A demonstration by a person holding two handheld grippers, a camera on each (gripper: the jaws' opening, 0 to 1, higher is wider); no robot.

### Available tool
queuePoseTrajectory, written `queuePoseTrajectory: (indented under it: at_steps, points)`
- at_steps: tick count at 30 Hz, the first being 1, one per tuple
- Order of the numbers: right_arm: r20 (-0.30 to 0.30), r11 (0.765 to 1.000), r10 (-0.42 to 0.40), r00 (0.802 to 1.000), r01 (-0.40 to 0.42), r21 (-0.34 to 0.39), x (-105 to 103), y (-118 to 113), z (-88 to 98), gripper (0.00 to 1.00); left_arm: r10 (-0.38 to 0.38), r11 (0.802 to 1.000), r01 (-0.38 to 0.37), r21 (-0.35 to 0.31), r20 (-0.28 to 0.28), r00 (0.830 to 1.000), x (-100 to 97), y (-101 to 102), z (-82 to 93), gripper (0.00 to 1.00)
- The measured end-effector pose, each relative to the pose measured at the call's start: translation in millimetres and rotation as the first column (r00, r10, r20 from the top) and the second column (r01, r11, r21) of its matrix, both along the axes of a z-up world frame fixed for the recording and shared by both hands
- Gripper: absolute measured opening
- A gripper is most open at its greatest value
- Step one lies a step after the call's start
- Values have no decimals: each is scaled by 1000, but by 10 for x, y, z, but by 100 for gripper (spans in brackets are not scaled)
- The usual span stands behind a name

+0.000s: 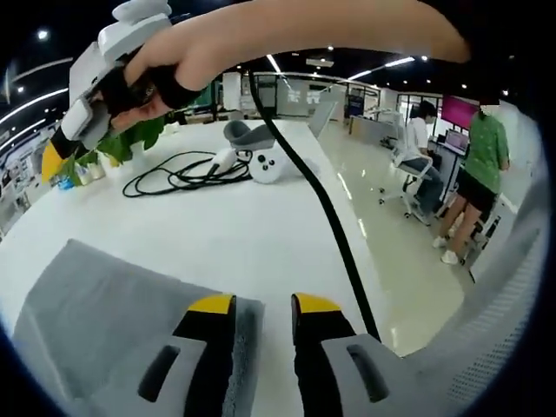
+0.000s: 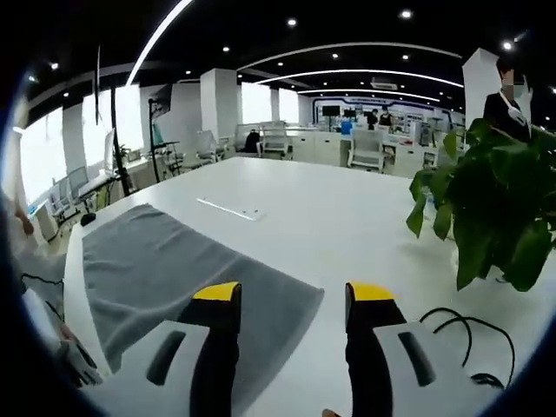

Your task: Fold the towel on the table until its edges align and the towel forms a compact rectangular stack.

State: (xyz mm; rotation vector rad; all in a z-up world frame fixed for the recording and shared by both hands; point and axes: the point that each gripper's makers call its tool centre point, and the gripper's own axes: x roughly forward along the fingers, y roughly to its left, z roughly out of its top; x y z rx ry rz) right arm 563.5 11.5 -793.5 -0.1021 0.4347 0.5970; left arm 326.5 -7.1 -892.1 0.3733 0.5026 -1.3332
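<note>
Grey towel flat on white table; its corner lies under the left gripper's spread, empty fingers; right gripper likewise wide, towel corner beneath its left finger.

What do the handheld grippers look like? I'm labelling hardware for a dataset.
The left gripper and the right gripper match: pale grey bodies with dark slots, black jaws capped in yellow. In the left gripper view, a black cable trails over the table.

Towel cut off at the lower left edge of the left gripper view, one corner hidden under the left tongs. In the right gripper view, near edge hidden behind the right tongs. Plant cropped at right.
</note>
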Motion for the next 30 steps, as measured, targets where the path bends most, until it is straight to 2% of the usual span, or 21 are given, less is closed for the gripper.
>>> queuePoseTrajectory:
  at_steps: [5, 12, 15, 17, 20, 24, 26, 30]
  points:
    - [-32, 999, 4, 999, -3, 35, 81, 150, -126, 45, 32, 999, -31, 12, -46, 998, 20, 7, -100, 24]
    - [-59, 999, 31, 998, -30, 18, 153, 278, -266, 44, 27, 1000, -26, 18, -54, 998, -16, -24, -190, 23]
    - [-71, 999, 38, 997, -38, 5, 170, 296, -350, 43, 0, 999, 0, 35, 10, 1000, -15, -29, -188, 22]
    - [-79, 999, 46, 996, -47, -14, 171, 283, -411, 43, -7, 999, 6, 39, 25, 1000, -17, -26, -191, 21]
    - [-91, 999, 42, 995, -44, -23, 193, 251, -475, 42, 4, 999, -8, 53, 71, 997, 47, -7, -194, 15]
    - [-101, 999, 31, 994, -34, -26, 232, 222, -518, 42, -1, 998, -5, 56, 93, 996, 77, 1, -197, 10]
    - [-103, 999, 28, 994, -31, -29, 258, 219, -539, 42, -29, 997, 20, 68, 130, 991, 66, 1, -190, 10]
    - [-105, 999, 18, 994, -22, -37, 322, 200, -594, 41, -24, 998, 16, 63, 123, 992, 79, -5, -186, 7]
